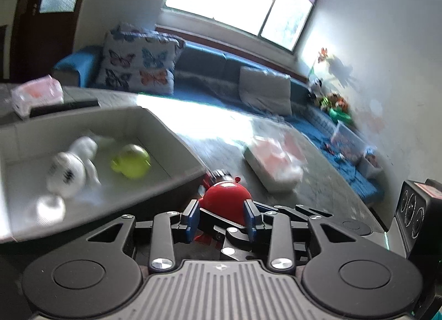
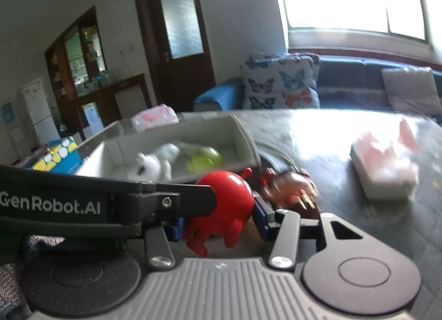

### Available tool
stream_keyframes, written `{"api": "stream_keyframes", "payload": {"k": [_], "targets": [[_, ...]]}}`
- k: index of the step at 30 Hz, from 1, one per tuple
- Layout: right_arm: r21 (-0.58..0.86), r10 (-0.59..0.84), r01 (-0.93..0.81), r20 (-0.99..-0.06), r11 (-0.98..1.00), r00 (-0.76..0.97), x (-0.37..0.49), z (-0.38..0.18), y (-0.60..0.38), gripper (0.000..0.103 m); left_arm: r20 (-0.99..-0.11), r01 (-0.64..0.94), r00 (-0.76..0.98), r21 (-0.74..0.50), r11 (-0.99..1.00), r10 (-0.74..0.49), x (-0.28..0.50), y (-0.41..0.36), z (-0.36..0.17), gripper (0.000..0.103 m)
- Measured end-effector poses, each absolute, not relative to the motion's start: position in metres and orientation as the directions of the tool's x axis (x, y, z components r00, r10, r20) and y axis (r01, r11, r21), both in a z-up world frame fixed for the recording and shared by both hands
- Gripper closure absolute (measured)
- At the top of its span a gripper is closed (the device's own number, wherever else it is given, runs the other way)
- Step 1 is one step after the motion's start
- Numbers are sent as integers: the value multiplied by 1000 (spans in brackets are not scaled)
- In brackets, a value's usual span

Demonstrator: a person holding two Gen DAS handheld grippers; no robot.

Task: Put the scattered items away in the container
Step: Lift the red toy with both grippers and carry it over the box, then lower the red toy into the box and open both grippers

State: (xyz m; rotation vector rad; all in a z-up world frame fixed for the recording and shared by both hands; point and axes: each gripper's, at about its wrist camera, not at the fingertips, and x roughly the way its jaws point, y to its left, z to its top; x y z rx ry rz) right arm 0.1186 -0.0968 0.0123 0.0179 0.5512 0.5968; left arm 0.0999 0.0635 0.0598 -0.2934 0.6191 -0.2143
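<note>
The red toy [image 2: 223, 198] sits just outside the container's [image 1: 171, 137] near wall, pinched by its round body in the right gripper's [image 2: 218, 223] narrow jaws. The left gripper's [image 1: 222, 215] jaws flank it too, though we cannot tell if they press. We fear the smooth dome squirting free, the two grippers tugging apart, or the toy's legs catching that wall or the brown toy [image 2: 287, 190] beside it.

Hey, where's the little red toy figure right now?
The red toy figure sits between the right gripper fingers, just in front of the grey container, with a brown toy to its right in the right wrist view.
</note>
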Motion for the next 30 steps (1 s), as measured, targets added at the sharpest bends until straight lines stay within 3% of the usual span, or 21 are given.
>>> {"api": "stream_keyframes", "payload": {"k": [11, 30], "targets": [[197, 626, -618, -468, 761, 623, 160, 26, -33, 54, -533, -10, 829, -317, 948, -169, 125, 123, 73, 66], [192, 614, -647, -590, 738, 524, 198, -17, 25, 54, -612, -114, 777, -369, 923, -149, 152, 168, 31, 66]]}}
